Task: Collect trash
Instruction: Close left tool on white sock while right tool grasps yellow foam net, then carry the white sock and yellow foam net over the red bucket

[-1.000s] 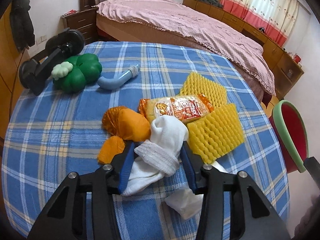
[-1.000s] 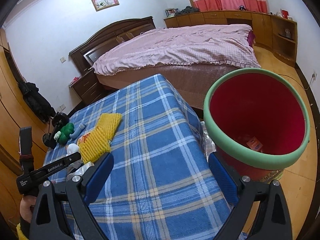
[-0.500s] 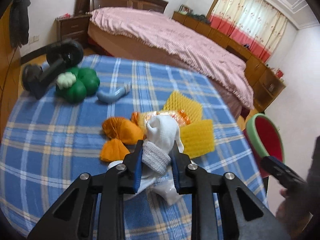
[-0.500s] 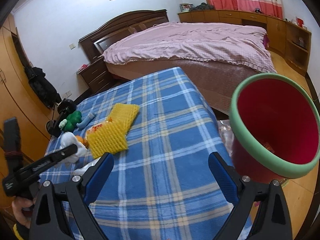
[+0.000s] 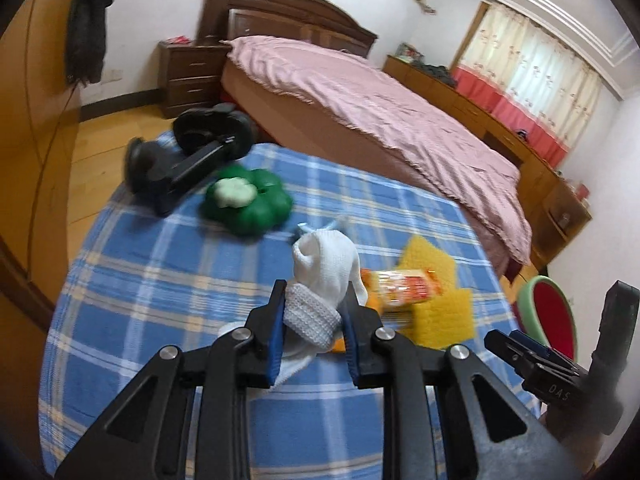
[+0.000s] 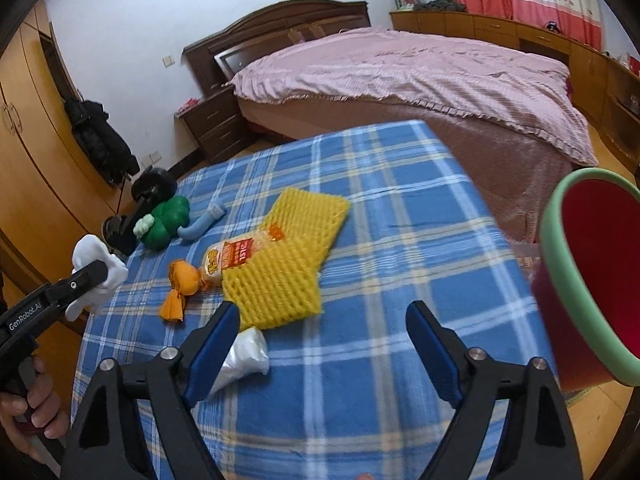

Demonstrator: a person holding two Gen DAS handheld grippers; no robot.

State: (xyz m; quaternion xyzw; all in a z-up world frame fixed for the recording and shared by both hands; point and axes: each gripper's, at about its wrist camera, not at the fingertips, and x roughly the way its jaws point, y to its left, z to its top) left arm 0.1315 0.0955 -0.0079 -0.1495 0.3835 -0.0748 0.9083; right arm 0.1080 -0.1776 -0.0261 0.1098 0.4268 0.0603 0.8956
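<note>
My left gripper is shut on a white sock and holds it above the blue plaid table. The right wrist view shows the same sock hanging at the far left. My right gripper hovers over the table's near side, its jaws closing with only cloth beneath them. A white plastic scrap lies by its left finger. Just beyond lie two yellow foam nets, a snack wrapper and an orange wrapper. The red bin with a green rim stands off the table's right side.
A green toy, a blue tube and a black wheeled exerciser sit at the table's far left. A bed with a pink cover lies behind the table. A hand grips the left tool's handle.
The left jaws closed on the sock and lifted it off the table. The right gripper swung left from the bin toward the litter, and its jaws narrowed.
</note>
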